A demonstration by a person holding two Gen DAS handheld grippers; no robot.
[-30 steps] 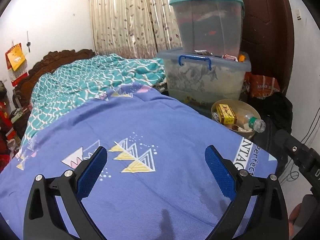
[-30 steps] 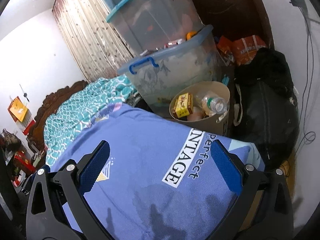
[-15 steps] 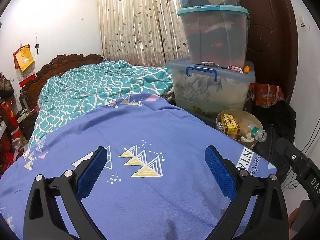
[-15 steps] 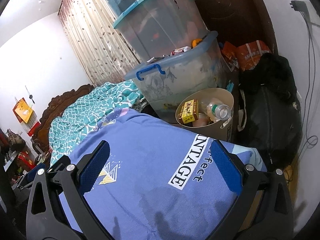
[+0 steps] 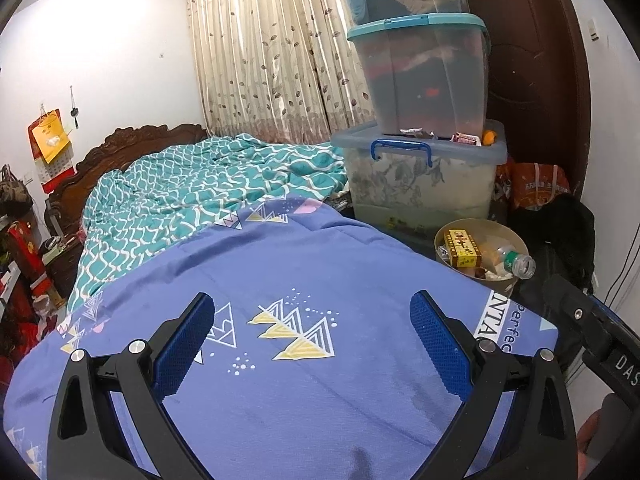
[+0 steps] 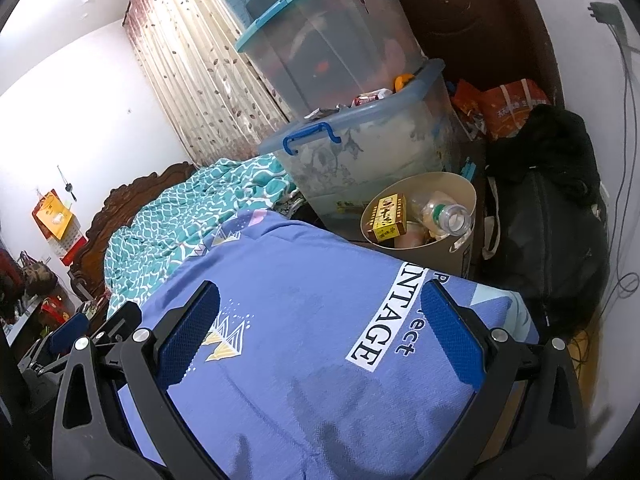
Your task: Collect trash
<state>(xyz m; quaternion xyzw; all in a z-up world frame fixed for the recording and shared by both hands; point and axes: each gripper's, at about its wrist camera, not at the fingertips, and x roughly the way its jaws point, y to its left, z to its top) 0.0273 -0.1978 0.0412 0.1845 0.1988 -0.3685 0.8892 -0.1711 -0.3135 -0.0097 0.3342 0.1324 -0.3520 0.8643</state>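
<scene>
Both my grippers — left gripper (image 5: 310, 330) and right gripper (image 6: 320, 326) — hang wide open and empty over the blue bedspread (image 5: 320, 264). The trash sits in the bin (image 6: 466, 194) beside the bed; its bottle (image 6: 444, 212) leans at the rim and could roll out if I bump it.

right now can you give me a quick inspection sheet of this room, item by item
surface: blue bedspread with triangle print, no trash seen on it
job's things: beige bin beside the bed holds a yellow box and a clear plastic bottle
clutter: stacked storage tubs, orange bags, black bag
grippers: left gripper and right gripper over the bed, jaws wide apart, holding nothing
cables: wires down the wall
surroundings: curtain, dark wooden door, teal quilt
</scene>
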